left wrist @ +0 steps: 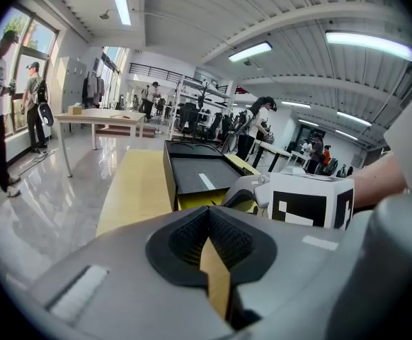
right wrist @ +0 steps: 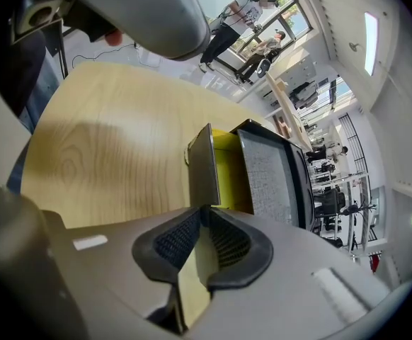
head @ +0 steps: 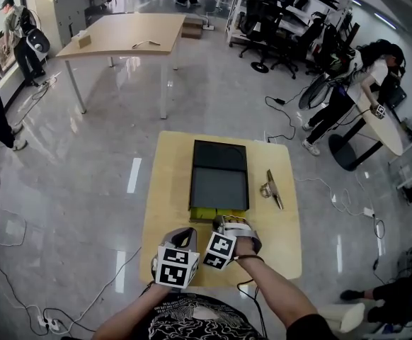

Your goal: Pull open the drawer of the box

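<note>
On a wooden table (head: 170, 190), the left gripper (left wrist: 207, 211) and right gripper (right wrist: 202, 211) are pointing, jaws pressed together and empty, toward the black box (head: 220, 154) with its slightly open yellow drawer (head: 218, 213).

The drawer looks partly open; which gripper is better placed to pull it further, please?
Right, probably: the right gripper faces the drawer front squarely, while the left gripper sits off its left corner.
</note>
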Motion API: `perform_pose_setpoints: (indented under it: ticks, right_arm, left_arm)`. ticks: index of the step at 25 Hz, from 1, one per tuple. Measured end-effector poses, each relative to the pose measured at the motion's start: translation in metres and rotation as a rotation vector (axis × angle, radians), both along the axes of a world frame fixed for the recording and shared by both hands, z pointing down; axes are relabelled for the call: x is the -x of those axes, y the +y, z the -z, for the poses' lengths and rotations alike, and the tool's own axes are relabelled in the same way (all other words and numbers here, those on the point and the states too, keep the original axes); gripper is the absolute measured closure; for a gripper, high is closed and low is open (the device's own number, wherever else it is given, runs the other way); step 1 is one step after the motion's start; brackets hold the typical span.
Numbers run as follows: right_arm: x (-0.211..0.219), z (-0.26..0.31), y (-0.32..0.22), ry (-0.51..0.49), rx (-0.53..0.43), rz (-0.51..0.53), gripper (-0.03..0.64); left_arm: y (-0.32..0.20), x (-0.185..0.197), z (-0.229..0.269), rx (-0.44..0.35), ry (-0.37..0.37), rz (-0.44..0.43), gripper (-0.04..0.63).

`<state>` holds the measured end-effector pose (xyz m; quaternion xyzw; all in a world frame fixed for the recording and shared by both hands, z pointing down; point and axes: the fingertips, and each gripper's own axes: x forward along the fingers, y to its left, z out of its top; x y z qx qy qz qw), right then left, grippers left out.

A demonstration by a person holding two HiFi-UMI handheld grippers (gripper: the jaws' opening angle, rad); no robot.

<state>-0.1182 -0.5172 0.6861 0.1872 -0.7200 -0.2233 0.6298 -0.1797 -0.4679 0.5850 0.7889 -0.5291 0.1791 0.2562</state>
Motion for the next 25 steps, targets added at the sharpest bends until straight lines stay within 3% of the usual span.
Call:
perform_pose_setpoints:
  ticks: [25]
  right_arm:
    - [-0.034,0.008,0.105,-0.021,0.014,0.011,0.568]
  left_arm:
    - [0.092,-0.04,0.014,-0.011,-0.026,0.007,0.583]
